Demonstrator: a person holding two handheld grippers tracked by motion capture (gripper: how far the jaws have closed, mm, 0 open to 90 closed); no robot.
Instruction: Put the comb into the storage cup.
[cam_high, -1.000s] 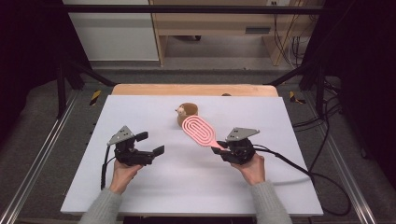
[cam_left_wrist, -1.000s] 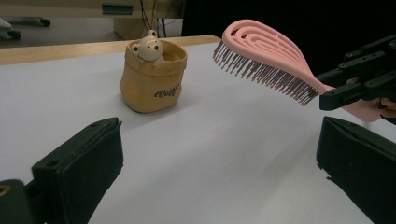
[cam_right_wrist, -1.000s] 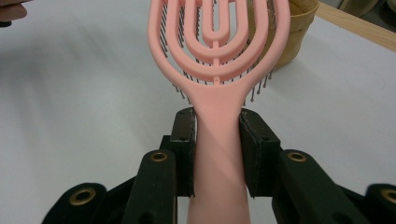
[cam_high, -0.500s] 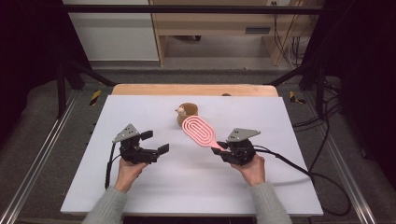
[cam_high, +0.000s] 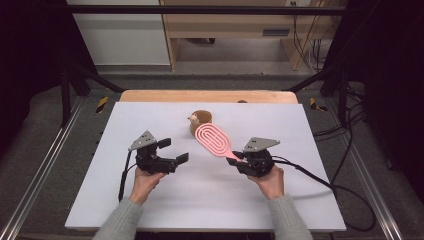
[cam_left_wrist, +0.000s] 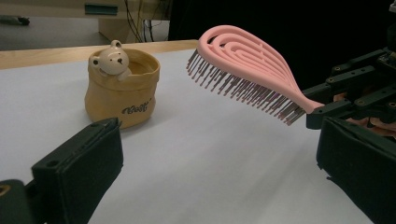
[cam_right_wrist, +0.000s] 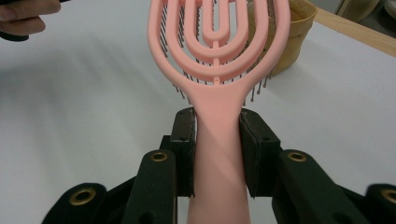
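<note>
We've got the pink hairbrush pinched by its handle in the right tool — pads pressed on both sides of the handle, as the right gripper view shows. The brush is off the surface, head raised and angled toward the far side, bristles down, its tip just in front of the tan bear cup; in the left gripper view the brush hangs to the right of the cup and apart from it. The left tool is spread wide with nothing between its jaws, hovering over the surface and pointed toward the brush. Our read: the step in hand is getting the brush into the cup, probably handle or head first. To do it well we should keep the right grip firm — the handle is smooth and tapered, so it could slide or pivot if we tilt fast. Bring the brush over the cup's mouth, not its side, since the cup looks light and soft-walled and a nudge would likely tip it or push it away. The bear figure on the rim narrows the opening on that side, so we'd go in on the clear side. The left tool could steady the cup wall if needed, lightly. Release only once the brush rests inside.
</note>
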